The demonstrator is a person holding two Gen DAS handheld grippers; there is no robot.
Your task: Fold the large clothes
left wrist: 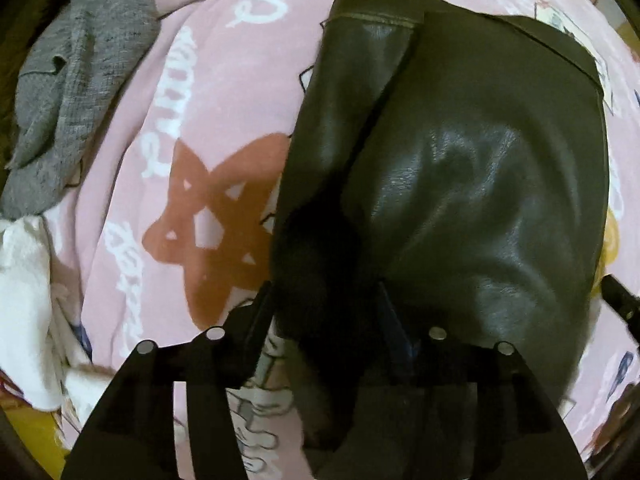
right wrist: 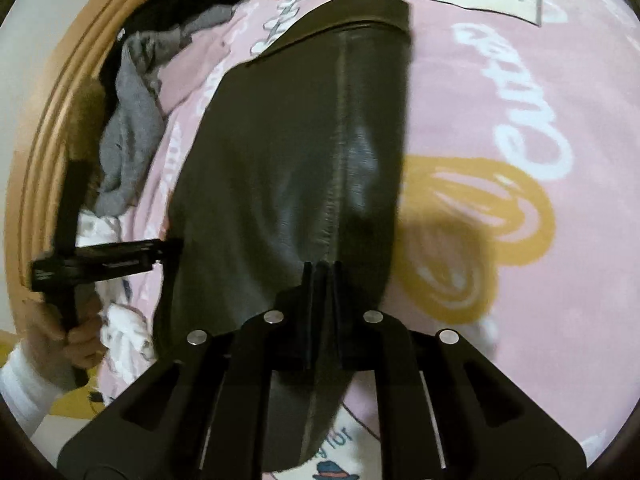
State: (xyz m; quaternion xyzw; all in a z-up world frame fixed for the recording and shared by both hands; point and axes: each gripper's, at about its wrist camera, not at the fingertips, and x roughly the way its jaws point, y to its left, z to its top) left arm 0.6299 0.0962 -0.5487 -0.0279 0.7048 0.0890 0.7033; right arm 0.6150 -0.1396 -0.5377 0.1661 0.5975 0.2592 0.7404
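From my left wrist camera the near end of the dark leather garment [left wrist: 460,168] runs under the left tongs [left wrist: 324,312] and is lost in shadow there, so I cannot make out its lower hem. My left tongs stand partly open, one finger either side of a fold of the leather, and I see no pad pressing on it. My right tongs [right wrist: 322,276] are nearly closed, pinching the stitched seam of the same garment between their fingers [right wrist: 308,280]. Both views are smeared by blur, and the lettering on the pink bedsheet [right wrist: 500,100] is only half readable.

The garment lies on the bed, roughly in the middle of the sheet. In the right wrist view there is open sheet along its right side, bare but for a yellow print. Its left side is tighter: a grey garment [right wrist: 132,128] and a white cloth [right wrist: 124,328] are bunched near the wooden bed frame [right wrist: 44,128], close to the leather but not clearly touching it. A hand [right wrist: 76,336] with a white sleeve grips the left tool's handle down at that edge.

The garment's long axis runs away from both cameras, seam lengthwise, with a hemmed end at the far end
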